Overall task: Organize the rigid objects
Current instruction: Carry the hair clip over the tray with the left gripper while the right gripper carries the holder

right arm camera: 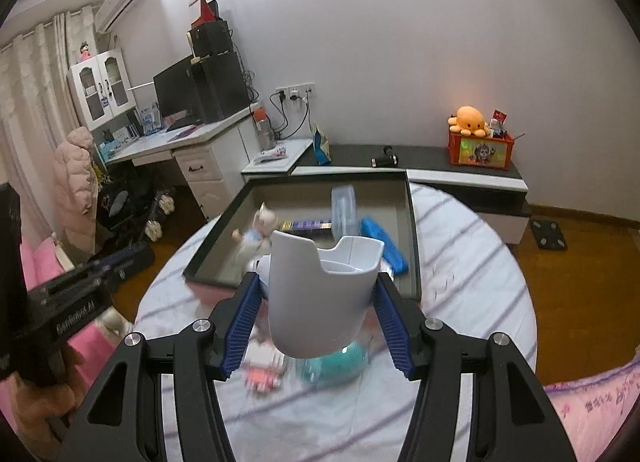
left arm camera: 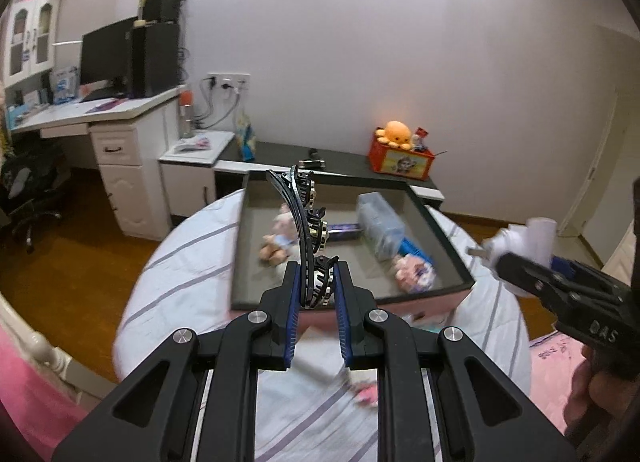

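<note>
Here, left gripper (left arm camera: 316,282) fingers clamped on long black toothed hair clip (left arm camera: 306,222), right gripper (right arm camera: 316,294) fingers holding pale grey plastic cup (right arm camera: 320,294), above striped bed (right arm camera: 460,262), near open grey-lined box (right arm camera: 412,222).

Both grippers angle downward side by side. The left gripper (left arm camera: 317,276) has its jaws pinched tight on a hair clip (left arm camera: 308,230). The right gripper (right arm camera: 318,298) has its jaws set wider, pressing the sides of a white cup (right arm camera: 320,298). A hand (left arm camera: 588,394) grips the right handle.

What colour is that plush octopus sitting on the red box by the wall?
Orange. The plush octopus shows best in the right wrist view, sitting on top of the red box.
</note>
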